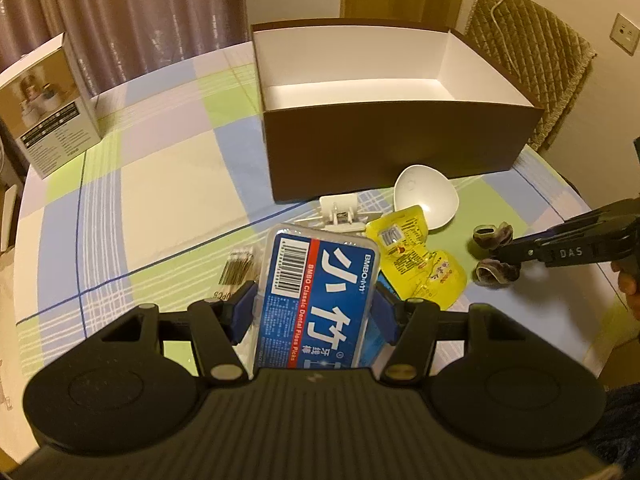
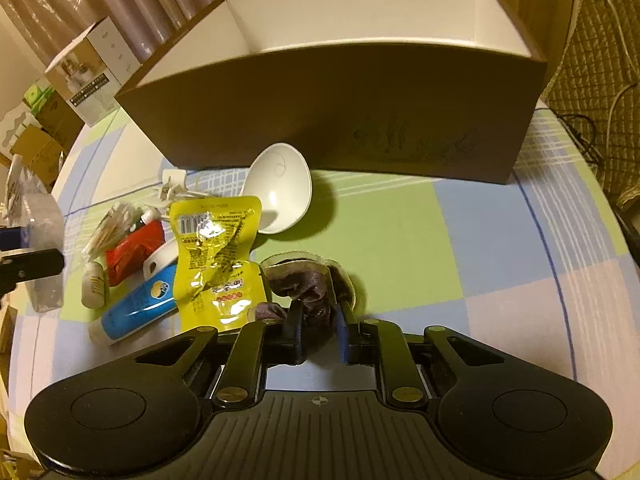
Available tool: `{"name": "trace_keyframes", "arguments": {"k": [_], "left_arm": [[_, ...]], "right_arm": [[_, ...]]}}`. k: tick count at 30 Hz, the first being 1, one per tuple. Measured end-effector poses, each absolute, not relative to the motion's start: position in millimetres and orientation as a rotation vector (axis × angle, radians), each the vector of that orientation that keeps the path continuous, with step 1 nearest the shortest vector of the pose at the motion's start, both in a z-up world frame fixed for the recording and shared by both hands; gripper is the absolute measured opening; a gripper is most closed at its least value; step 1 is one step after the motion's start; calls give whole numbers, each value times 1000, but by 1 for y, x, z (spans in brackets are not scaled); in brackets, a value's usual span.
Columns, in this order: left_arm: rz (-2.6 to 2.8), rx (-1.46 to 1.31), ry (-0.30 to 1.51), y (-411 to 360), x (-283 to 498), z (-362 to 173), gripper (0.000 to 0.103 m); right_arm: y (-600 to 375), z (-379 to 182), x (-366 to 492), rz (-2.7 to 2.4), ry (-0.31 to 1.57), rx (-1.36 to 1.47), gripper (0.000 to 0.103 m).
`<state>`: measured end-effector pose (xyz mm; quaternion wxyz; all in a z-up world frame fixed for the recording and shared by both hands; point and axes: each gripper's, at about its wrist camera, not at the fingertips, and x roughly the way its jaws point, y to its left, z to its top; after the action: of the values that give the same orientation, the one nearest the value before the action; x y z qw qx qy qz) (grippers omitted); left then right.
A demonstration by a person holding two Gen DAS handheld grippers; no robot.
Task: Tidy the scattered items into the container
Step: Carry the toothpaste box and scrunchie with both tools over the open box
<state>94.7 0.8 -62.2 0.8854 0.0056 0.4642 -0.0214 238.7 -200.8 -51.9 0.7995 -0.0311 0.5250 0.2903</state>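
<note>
Left wrist view, bottom centre: left claw (image 1: 316, 300) clamped on a blue dental floss pick box (image 1: 316, 296), blue pads pressing both long sides.

Right wrist view, lower centre: right claw (image 2: 319, 320) narrowed around a dark purple scrunchie (image 2: 308, 286) lying on the bench (image 2: 400, 240); contact with the pads cannot be confirmed.

Left of the scrunchie: yellow snack pouch (image 2: 216, 256), blue tube (image 2: 136, 308), red packet (image 2: 132, 252), cotton swab bundle (image 2: 108, 232).

Beyond the pouch, mid-frame: white bowl (image 2: 280, 188) tipped on its side, white clip (image 2: 172, 184) to its left.

Upper frame: open brown cardboard box (image 2: 320, 112), white inside, nothing visible in it.

Upper left: white product carton (image 1: 48, 108).
</note>
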Motion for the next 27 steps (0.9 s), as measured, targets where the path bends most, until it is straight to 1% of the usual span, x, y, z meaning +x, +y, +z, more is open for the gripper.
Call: {"name": "trace_keyframes", "arguments": {"k": [14, 27], "left_arm": [[-117, 40, 926, -14, 112, -52, 56], [-144, 62, 887, -32, 131, -39, 56]], "right_arm": [[-216, -4, 230, 629, 1020, -9, 19], [-253, 35, 246, 634, 950, 101, 19]]}}
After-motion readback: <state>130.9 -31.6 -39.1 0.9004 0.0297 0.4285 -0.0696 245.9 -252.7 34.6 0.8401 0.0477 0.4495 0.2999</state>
